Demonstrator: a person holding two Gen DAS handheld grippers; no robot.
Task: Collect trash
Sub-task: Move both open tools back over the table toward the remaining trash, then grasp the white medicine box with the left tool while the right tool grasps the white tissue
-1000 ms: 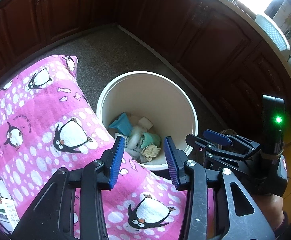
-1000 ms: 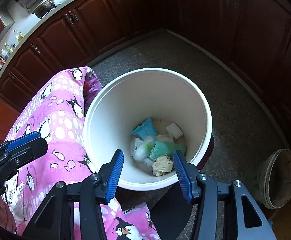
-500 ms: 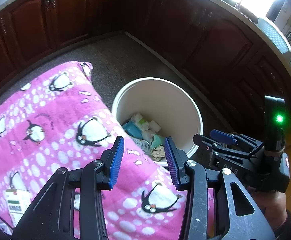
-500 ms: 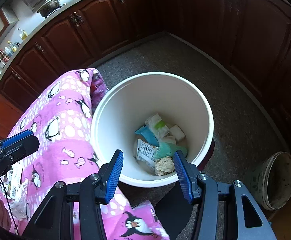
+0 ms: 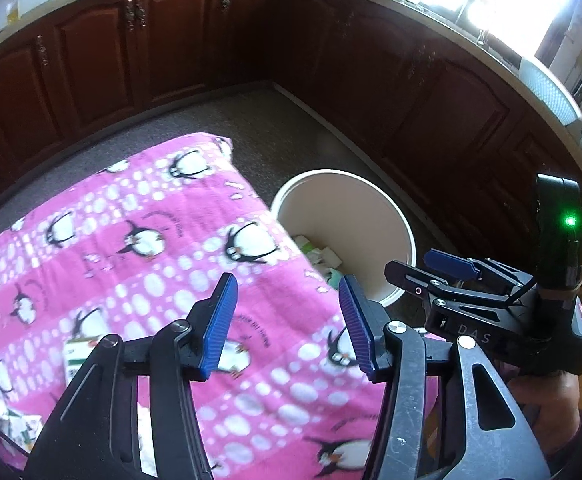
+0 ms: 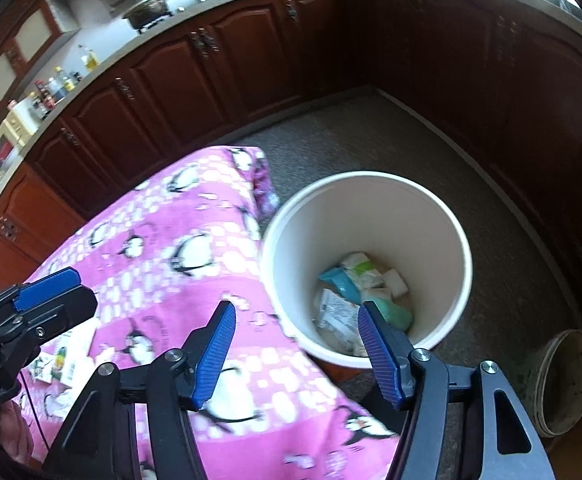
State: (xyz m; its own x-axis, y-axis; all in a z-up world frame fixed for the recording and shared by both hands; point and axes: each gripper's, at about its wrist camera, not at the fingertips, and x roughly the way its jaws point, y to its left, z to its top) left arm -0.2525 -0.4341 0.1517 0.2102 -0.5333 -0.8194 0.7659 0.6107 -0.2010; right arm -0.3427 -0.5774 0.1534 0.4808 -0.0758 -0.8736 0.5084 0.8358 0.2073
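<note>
A cream bin (image 6: 461,240) stands on the floor beside a table with a pink penguin cloth (image 6: 179,248). Several wrappers and crumpled tissues (image 6: 355,292) lie in its bottom. The bin also shows in the left wrist view (image 5: 371,208). My left gripper (image 5: 289,322) is open and empty above the cloth. My right gripper (image 6: 297,352) is open and empty over the cloth's edge, near the bin rim. Paper packets (image 6: 65,362) and a labelled wrapper (image 5: 77,358) lie on the cloth at the left.
Dark wood cabinets (image 6: 231,60) ring the grey carpet floor (image 6: 351,136). A worn round bowl (image 6: 567,380) stands on the floor right of the bin. Pots and bottles stand on the counter (image 6: 91,60).
Both grippers have pulled back and up from the bin, toward the table. The bin looks smaller and more of the cloth and its packets shows. A white and green packet now lies in the bin.
</note>
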